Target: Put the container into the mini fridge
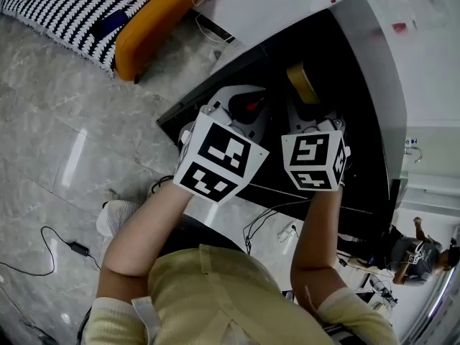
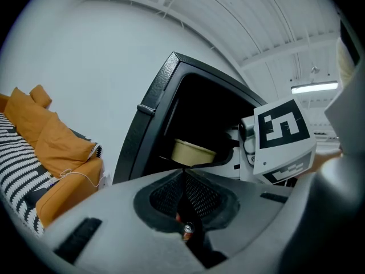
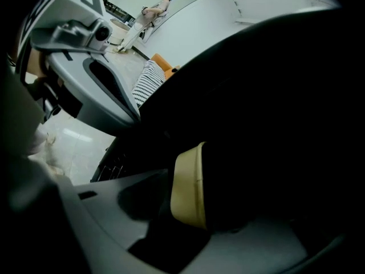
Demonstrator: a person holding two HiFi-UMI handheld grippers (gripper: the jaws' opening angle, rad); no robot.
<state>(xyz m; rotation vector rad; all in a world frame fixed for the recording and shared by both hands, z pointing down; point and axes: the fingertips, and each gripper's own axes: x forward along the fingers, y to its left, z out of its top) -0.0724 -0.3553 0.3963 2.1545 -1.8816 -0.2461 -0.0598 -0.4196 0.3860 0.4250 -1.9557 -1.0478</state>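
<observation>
Sitting inside the black boxy mini fridge (image 2: 149,131), mid-frame in the right gripper view, the beige round plastic container (image 3: 190,184) is between the right gripper (image 1: 305,117)'s wide-open jaws, ungripped. The left gripper (image 2: 185,178) is closed, empty.

Head view: bright, even light. Pale streaks of glare on the glossy floor (image 1: 65,121). Fridge (image 1: 374,56) interior near black, little detail. Left gripper view: lamp (image 2: 313,87) glows right of the fridge; strong fisheye bend, black corners, near foreground soft. Right gripper view: very dim inside the fridge; only the container (image 3: 188,184) rim catches light.
</observation>
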